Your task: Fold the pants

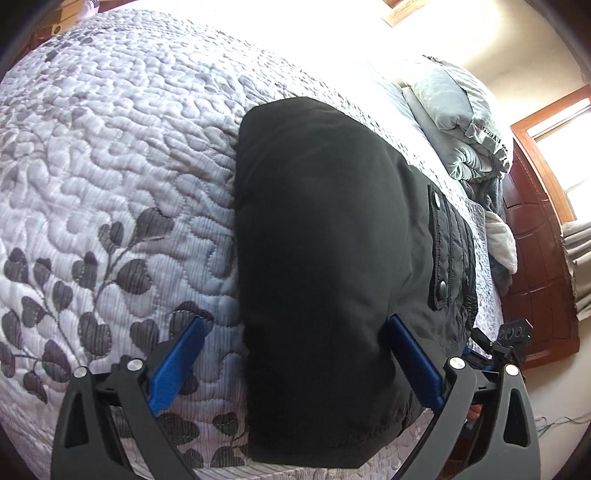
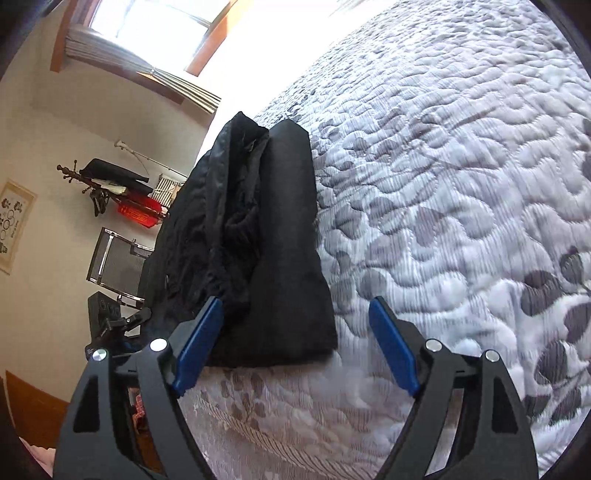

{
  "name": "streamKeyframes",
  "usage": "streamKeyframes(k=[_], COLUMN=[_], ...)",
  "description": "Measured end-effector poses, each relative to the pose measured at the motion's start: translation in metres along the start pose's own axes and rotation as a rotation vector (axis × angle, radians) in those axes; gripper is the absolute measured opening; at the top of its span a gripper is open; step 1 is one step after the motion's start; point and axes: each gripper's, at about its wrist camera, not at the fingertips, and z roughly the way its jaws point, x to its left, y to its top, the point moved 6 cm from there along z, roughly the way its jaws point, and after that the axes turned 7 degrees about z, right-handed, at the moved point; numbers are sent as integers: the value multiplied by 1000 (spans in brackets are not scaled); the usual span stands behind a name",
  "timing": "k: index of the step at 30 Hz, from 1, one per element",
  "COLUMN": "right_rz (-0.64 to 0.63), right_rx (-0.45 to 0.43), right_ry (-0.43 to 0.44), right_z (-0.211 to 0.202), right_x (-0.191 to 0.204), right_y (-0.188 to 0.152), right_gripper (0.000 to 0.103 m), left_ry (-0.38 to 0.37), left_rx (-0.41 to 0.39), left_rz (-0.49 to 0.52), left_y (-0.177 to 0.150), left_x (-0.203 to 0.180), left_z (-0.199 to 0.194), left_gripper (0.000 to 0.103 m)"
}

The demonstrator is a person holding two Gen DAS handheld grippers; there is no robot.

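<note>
Plainly, the black pants (image 1: 317, 236) lay folded into a thick bundle on the quilted bedspread (image 1: 110, 166), close to the near edge of the bed. In the left wrist view the bundle ran from the near edge away toward the far side, with a snap-buttoned pocket flap (image 1: 441, 251) showing along its right side. The bedspread was pale grey with dark leaf prints. At the far right end of the bed sat a heap of grey-green pillows (image 1: 461, 122), and beyond them a dark wooden headboard (image 1: 535, 258).

The left gripper (image 1: 295, 339) had its blue pads spread wide apart. The near end of the bundle sat between them, and neither pad (image 1: 177, 365) visibly pressed on the cloth; the right one lay just beside the fabric, the left one stood over bare quilt.

In the right wrist view the right gripper (image 2: 295, 321) was likewise spread, nothing clamped. Its left pad (image 2: 199, 343) overlapped the near edge of the pants (image 2: 273, 236), though whether it touched them I could not tell; its right pad was over open quilt (image 2: 461, 184). Here the bundle showed a rumpled shiny layer on its left and a smooth flat fold on its right. Left of the bed were a mesh-backed chair (image 2: 118, 262), a wall rack hung with dark clothes (image 2: 110, 177), a framed picture (image 2: 13, 225) and a curtained window (image 2: 147, 33).
</note>
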Motion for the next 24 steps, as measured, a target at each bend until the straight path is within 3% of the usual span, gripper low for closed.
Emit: streamKeyframes(k=[4,8,10,18,24], right_rz=[-49,-163,-208,-216,-305], right_rx=[-51,-135,-184,-216,-256], right_ry=[-115,-361,-439,-431,-485], right_z=[-28,-51,-59,-63,-76], right_x=[4,22,37,83,122], right_y=[-20,-46,-60,-106,-123], right_gripper=[81,88,90,95,99], left_ry=[101,266,326,382,449], left_rx=[-44,-96,-91,-122,-130], left_rz=[3,77,129,234,317], left_y=[-8,-22,-33,-67,-83], left_x=[2,-13,-26,-74,-97], left_z=[-22,-48,-55,-84,-97], left_gripper=[99,99,99,99,99])
